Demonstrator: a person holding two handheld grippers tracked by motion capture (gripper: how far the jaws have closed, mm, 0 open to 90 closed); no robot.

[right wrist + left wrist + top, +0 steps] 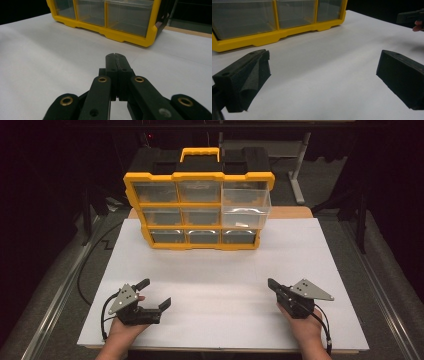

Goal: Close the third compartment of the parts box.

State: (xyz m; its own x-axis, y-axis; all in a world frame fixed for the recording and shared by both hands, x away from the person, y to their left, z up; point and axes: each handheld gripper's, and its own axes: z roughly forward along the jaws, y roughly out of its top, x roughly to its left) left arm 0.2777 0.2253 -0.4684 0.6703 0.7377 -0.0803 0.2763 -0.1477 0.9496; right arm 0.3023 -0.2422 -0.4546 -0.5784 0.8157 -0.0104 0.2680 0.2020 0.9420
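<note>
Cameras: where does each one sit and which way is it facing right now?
High view: above the near table edge, looking down at the yellow organizer, both hands, left gripper and right gripper.
Left gripper view: between its open jaws, facing the organizer's bottom drawers.
Right gripper view: behind shut jaws, facing the organizer.
Shared: organizer, white table.

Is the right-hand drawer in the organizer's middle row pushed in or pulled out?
Pulled out: the clear drawer juts forward of the yellow organizer front, while its neighbours sit flush.
</note>
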